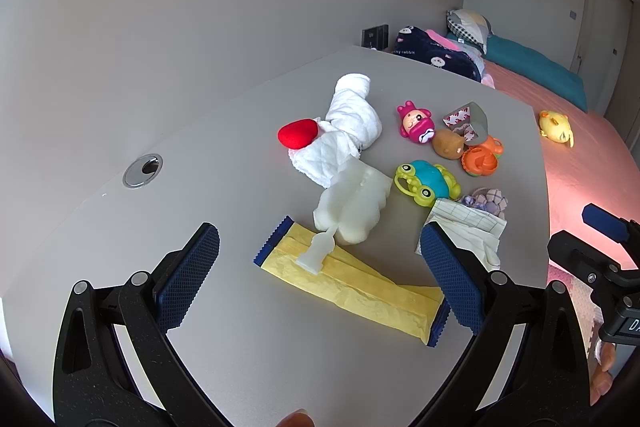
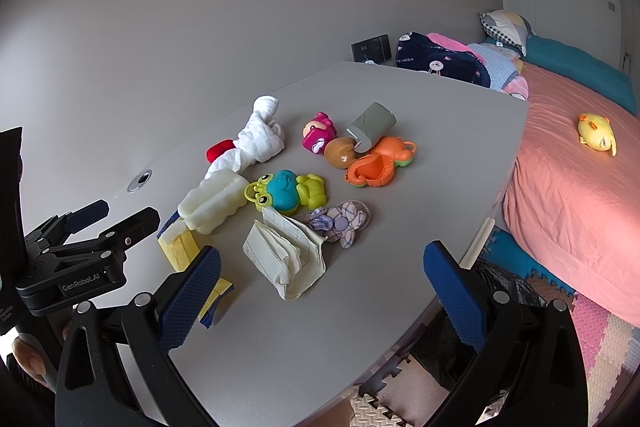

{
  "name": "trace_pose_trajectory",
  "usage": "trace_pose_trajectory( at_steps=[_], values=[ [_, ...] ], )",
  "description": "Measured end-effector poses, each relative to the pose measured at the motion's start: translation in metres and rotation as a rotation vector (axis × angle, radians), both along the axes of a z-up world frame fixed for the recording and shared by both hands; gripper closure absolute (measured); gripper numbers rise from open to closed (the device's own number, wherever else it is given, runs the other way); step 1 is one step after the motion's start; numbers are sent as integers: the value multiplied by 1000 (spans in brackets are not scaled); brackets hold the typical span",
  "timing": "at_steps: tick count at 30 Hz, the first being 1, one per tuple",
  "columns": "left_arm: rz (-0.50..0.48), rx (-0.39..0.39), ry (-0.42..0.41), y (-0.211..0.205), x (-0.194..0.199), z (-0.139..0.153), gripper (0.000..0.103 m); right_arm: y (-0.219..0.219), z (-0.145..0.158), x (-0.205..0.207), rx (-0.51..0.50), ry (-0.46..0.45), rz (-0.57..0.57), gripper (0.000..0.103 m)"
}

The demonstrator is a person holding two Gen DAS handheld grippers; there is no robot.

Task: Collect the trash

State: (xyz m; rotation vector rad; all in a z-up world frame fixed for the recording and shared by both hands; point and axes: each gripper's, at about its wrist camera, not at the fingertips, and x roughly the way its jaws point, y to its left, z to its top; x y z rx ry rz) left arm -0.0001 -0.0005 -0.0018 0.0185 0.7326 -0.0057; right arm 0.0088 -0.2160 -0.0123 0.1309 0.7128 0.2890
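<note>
Left wrist view: left gripper [image 1: 320, 263] fingers spread wide, empty, above a flat yellow wrapper with blue serrated ends [image 1: 352, 279] on the grey desk [image 1: 224, 163]. Right gripper [image 2: 322, 293] fingers likewise released, holding nothing, over crumpled gridded paper [image 2: 286, 255] near the desk's front edge. Beyond: white foam block [image 1: 354, 205], green-and-blue frog toy [image 2: 286, 189], rolled white towel [image 1: 348, 131].

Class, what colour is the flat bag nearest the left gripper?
Yellow bag with blue ends, clearest in the left wrist view.

Crumpled paper [image 2: 286, 259], yellow wrapper [image 1: 352, 287] on table.
</note>
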Motion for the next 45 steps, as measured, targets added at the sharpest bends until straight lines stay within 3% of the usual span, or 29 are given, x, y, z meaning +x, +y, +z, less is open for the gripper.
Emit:
trace_pose_trajectory(
  at_steps=[45],
  values=[
    [-6, -9, 8, -4, -1, -2, 6, -5, 2, 0, 5, 1, -1, 2]
  ],
)
